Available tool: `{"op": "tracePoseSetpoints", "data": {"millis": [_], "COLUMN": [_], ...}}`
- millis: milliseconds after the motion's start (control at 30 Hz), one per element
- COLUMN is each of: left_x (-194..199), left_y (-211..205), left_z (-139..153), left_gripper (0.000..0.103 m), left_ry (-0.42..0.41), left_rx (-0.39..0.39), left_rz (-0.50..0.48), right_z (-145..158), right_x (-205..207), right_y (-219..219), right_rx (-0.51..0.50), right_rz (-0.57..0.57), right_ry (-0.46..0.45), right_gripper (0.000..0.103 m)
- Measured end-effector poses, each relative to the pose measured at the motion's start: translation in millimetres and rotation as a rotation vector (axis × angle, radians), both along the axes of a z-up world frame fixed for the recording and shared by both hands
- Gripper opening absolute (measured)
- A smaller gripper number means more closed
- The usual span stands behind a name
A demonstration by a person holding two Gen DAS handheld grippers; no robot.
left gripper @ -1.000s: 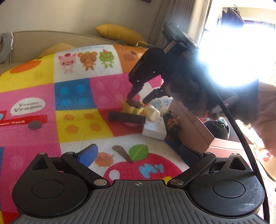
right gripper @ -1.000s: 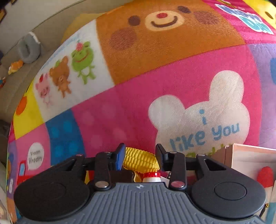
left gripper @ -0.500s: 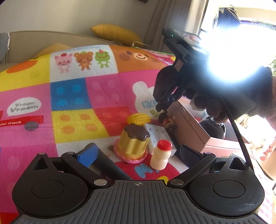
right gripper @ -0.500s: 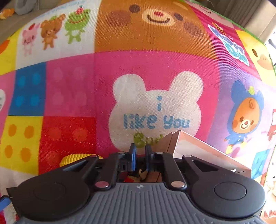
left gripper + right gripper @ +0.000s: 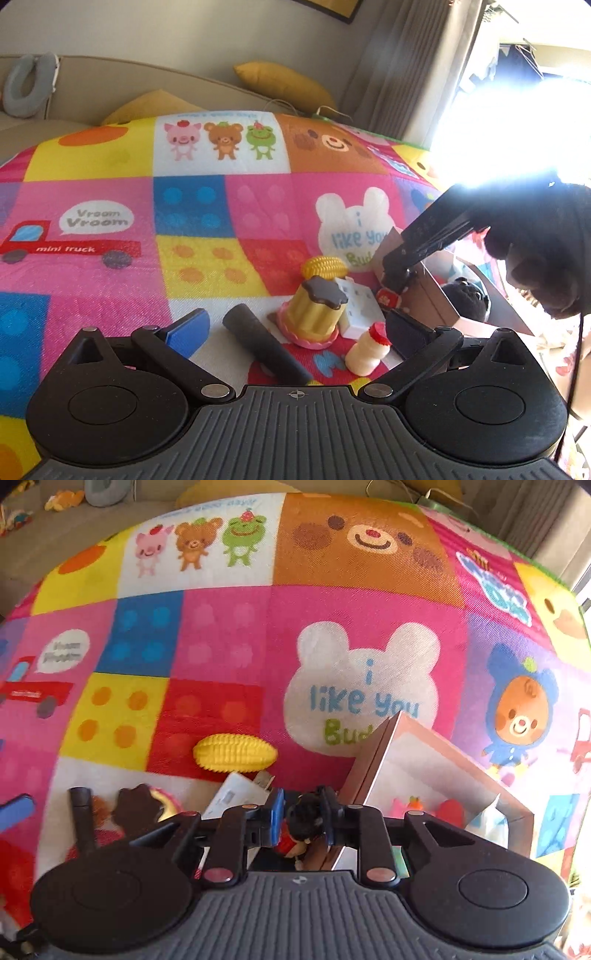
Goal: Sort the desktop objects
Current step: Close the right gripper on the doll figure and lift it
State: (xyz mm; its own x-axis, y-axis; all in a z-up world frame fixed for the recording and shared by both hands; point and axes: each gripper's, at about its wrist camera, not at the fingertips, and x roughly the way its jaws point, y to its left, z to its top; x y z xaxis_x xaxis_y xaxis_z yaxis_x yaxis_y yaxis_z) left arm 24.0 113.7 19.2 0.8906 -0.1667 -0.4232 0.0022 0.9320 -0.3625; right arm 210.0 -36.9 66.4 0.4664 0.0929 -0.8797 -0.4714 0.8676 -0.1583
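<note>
Toys (image 5: 314, 310) lie clustered near the box (image 5: 436, 775) as the right gripper (image 5: 303, 819), now clenched on a small figure (image 5: 295, 830), has lifted it boxward; left gripper (image 5: 295, 325) gapes empty.

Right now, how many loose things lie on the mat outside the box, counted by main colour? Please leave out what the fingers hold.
Yellow: 2, the toy corn and the pudding toy
White: 2, the small bottle and the flat white box
Black: 1, the cylinder
Total: 5
</note>
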Motion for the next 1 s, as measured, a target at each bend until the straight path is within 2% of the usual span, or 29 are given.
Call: {"op": "tracePoseSetpoints", "data": {"millis": [67,100,167,200,367,433,467,567,667,733,800,833,933,1000], "left_x": [-7.8,-10.9,-15.1,-16.7,-20.3,-22.7,-23.0,-23.0,-21.9,-20.8,-21.3,-21.9,-22.1,-21.6], "left_y": [-4.3,-6.7,-11.7,-14.7,-29.4,-30.7,-30.2,-26.0,-21.5,-20.3,-19.9,-19.5,-18.7,-18.2], "left_z": [0.3,-0.2,-1.5,-2.5,-9.9,-10.4,-10.9,-12.3,-13.5,-14.0,-14.2,-14.3,-14.8,-15.0], "left_gripper": [0.103,0.103,0.103,0.103,0.103,0.103,0.103,0.103,0.103,0.103,0.103,0.103,0.103,0.103], "left_ry": [0.006,0.014,0.032,0.036,0.033,0.018,0.015,0.019,0.026,0.031,0.027,0.024,0.024,0.027], "left_rx": [0.018,0.025,0.033,0.039,0.096,0.103,0.098,0.07,0.036,0.025,0.022,0.02,0.015,0.012], "left_rz": [-0.007,-0.01,-0.015,-0.021,-0.037,-0.043,-0.046,-0.041,-0.038,-0.039,-0.038,-0.038,-0.032,-0.03], "right_z": [11.3,16.8,30.1,32.5,11.4,0.6,-3.5,-12.4,-12.8,-17.0,-23.9,-26.3,-13.7,-0.4], "right_x": [-11.5,-17.5,-39.8,-45.1,-36.2,-31.7,-27.4,-17.5,-24.0,-33.8,-43.9,-49.3,-60.6,-75.7], "right_y": [-10.0,-14.4,-20.3,-22.9,-16.4,-9.4,-7.0,-3.3,-2.3,0.7,3.5,3.7,-7.8,-16.5], "right_rx": [0.124,0.149,0.154,0.154,0.023,-0.028,-0.047,-0.071,-0.054,-0.085,-0.155,-0.186,-0.096,-0.041], "right_rz": [0.008,0.016,0.026,0.024,0.051,0.075,0.074,0.078,0.131,0.168,0.179,0.176,0.14,0.133], "right_ry": [0.109,0.112,0.032,0.002,-0.121,-0.178,-0.186,-0.186,-0.149,-0.139,-0.174,-0.204,-0.19,-0.215], "right_gripper": [0.022,0.022,0.023,0.027,0.034,0.043,0.05,0.054,0.053,0.051,0.03,0.028,0.028,0.028]}}
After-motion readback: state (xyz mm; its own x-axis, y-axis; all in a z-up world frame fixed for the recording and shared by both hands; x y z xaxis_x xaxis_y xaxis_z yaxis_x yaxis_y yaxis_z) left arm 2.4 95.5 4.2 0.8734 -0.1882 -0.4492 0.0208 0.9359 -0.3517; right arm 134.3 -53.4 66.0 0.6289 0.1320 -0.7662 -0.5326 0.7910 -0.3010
